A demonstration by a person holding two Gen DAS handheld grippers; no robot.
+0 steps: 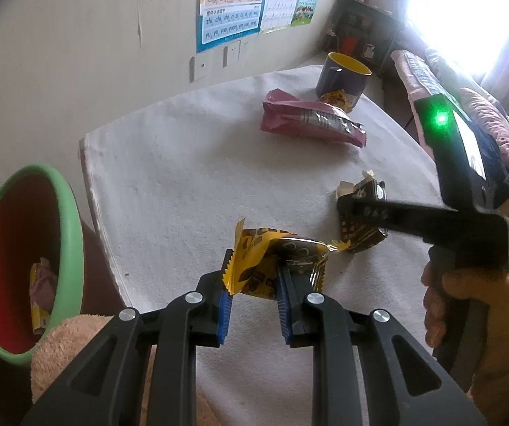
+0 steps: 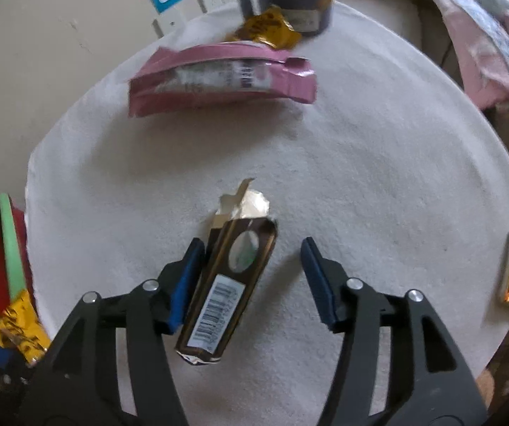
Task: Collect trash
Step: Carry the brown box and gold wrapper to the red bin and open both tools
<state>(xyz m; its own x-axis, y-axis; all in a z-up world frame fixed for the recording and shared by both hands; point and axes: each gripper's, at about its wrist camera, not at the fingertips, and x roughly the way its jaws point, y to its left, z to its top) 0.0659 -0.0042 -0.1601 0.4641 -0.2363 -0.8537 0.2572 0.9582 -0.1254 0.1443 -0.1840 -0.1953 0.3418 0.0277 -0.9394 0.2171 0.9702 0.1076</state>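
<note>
Left gripper (image 1: 252, 277) is pinching a yellow wrapper (image 1: 272, 262), lifted just over the white cloth (image 1: 183, 163), with my green bin (image 1: 23, 259) off to the left already holding some trash. Right gripper (image 2: 254, 273) is spread wide around a brown wrapper (image 2: 226, 284) lying flat on the cloth, left pad touching it. Farther back there's a pink packet (image 2: 222, 78), another yellow wrapper (image 2: 265, 30) and a mug (image 1: 343, 78).

Purple mug (image 1: 342, 76) on towel-covered table (image 1: 190, 149), wall poster (image 1: 231, 5).
</note>
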